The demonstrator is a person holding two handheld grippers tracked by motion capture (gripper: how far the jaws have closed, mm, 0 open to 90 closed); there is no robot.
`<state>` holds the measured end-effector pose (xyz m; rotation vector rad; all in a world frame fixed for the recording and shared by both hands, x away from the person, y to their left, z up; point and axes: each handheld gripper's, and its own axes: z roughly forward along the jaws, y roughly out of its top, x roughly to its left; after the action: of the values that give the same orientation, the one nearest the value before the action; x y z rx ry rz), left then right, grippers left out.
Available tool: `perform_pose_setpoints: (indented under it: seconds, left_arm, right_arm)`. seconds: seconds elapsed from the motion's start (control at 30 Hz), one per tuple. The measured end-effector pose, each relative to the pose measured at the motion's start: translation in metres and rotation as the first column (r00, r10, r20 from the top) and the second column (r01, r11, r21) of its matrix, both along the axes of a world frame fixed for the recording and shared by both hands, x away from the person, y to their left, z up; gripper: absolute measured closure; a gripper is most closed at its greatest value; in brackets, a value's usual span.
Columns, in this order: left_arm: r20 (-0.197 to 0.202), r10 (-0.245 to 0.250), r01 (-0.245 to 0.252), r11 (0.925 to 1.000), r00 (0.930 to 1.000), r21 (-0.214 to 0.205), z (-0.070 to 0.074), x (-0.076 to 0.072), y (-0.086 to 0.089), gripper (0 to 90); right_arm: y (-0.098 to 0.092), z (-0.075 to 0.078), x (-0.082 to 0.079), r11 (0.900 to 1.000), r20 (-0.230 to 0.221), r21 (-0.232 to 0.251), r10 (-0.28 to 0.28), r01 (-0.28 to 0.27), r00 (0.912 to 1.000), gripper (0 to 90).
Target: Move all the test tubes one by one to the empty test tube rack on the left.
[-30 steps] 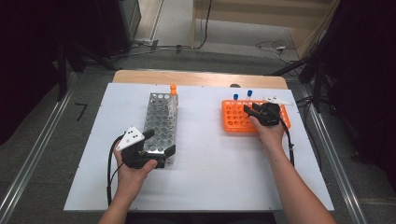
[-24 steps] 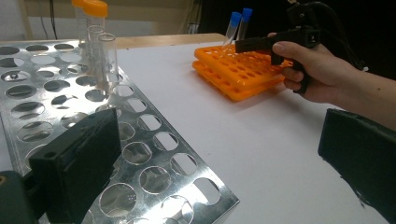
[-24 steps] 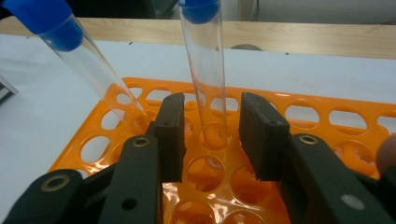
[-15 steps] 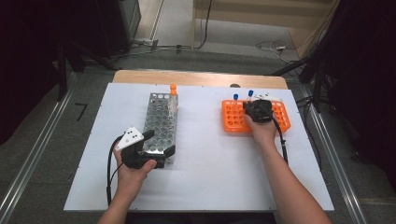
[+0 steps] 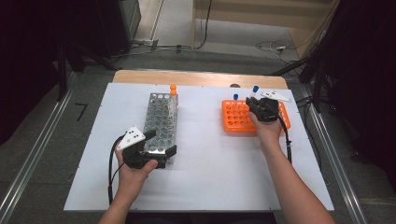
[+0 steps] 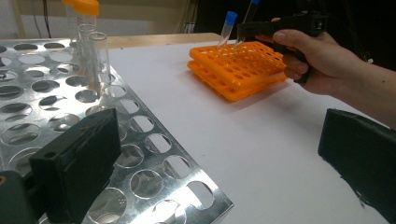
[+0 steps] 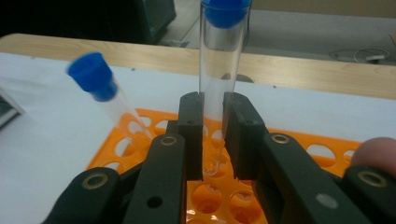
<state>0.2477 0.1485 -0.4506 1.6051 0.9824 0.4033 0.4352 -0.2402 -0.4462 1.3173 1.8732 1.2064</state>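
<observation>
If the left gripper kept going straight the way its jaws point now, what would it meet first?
Probably the metal rack: the left gripper is open, one jaw already over the rack's near corner, the other over bare table. Height over the rack is unclear.

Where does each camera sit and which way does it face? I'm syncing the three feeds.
High view: above the person's side, facing forward and down on the white table; both forearms, left gripper, right gripper.
Left gripper view: on that gripper, over the metal rack toward the orange rack; own jaws.
Right gripper view: jaws clamp a blue-capped tube.
Shared: orange rack, tube.
</observation>
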Motion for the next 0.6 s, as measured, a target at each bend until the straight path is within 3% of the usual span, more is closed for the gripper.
perform_pose_setpoints:
  seconds: [0.23,0.6]
  left_arm:
    - [0.005,-0.014,0.014,0.9999,0.9999,0.007,0.001,0.000,-0.005,0.0]
    - [0.009,-0.028,0.028,0.9995,0.9996,0.013,0.000,0.000,-0.013,0.0]
  right_arm:
    - [-0.003,0.014,-0.019,0.9984,0.017,0.013,0.055,-0.056,0.9983,75.3]
    - [-0.006,0.017,-0.053,0.9900,0.020,0.031,0.137,-0.137,0.9904,75.2]
